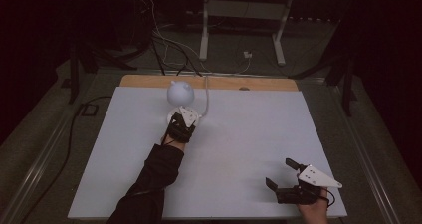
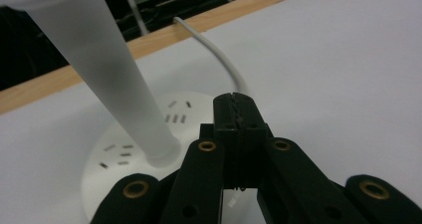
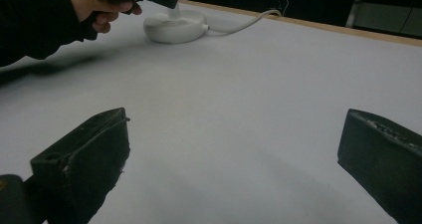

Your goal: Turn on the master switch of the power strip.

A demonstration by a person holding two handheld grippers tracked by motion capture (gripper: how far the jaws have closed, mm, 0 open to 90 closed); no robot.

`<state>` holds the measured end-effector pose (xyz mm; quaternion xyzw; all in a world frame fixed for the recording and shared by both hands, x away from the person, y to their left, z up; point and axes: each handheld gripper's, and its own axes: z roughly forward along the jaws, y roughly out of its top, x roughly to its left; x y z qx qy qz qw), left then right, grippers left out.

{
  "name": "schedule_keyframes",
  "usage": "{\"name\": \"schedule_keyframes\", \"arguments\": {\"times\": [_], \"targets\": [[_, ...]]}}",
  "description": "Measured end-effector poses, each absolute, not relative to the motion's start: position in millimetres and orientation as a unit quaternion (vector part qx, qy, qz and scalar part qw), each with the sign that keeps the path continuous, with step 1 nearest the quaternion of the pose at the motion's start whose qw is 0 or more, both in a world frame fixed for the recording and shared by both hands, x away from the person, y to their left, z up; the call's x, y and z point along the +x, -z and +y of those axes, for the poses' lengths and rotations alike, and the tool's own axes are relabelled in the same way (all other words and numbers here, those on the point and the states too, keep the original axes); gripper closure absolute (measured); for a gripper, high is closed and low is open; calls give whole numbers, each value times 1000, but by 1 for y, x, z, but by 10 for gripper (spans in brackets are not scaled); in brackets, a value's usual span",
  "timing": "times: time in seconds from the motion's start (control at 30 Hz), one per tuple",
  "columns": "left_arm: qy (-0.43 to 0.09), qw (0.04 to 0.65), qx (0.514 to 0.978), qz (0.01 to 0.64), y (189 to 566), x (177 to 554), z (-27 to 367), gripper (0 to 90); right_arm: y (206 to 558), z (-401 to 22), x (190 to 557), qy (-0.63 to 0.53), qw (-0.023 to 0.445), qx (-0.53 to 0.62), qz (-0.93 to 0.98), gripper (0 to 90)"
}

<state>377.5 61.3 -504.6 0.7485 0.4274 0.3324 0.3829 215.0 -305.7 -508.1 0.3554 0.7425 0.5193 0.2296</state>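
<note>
Lamp: a small white desk lamp (image 1: 179,95) stands at the far middle-left of the table (image 1: 249,134), with a round head, a frosted stem (image 2: 114,79) and a flat round base (image 2: 107,159) marked with small grey touch pads.
Cord: a white cord (image 2: 219,55) runs from the base to the far wooden edge (image 2: 64,77) of the table and drops behind it.
Left gripper: the left gripper (image 2: 234,107) hangs low over the near side of the base, just beside the stem; its fingers are pressed together with nothing between them.
Step in hand: it looks like a touch on the base with the closed tips, probably to switch the lamp, not a grasp.
Next move: a short, light dip of the tips onto one of the grey pads, held straight so the stem is not knocked.
Right gripper: the right gripper (image 1: 283,176) rests near the front right corner of the table, well apart from the lamp, fingers (image 3: 89,154) spread wide and empty.
Edges: the lamp sits near the far edge, so a forward push could slide it toward the drop or snag the cord.
Open room: the wide bare surface between the two grippers and to the right of the lamp gives free space to withdraw.
</note>
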Motion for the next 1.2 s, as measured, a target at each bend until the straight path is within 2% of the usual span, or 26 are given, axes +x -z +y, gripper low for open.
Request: {"name": "schedule_keyframes", "arguments": {"times": [0.07, 0.5, 1.2], "targets": [[-344, 381, 744, 428, 506, 380, 61, 900, 508, -306, 215, -519, 229, 355, 743, 0], [-336, 359, 761, 424, 520, 392, 60, 900, 508, -306, 215, -520, 228, 355, 743, 0], [-337, 340, 769, 424, 522, 393, 54, 900, 508, -305, 215, -521, 226, 354, 743, 0]]}}
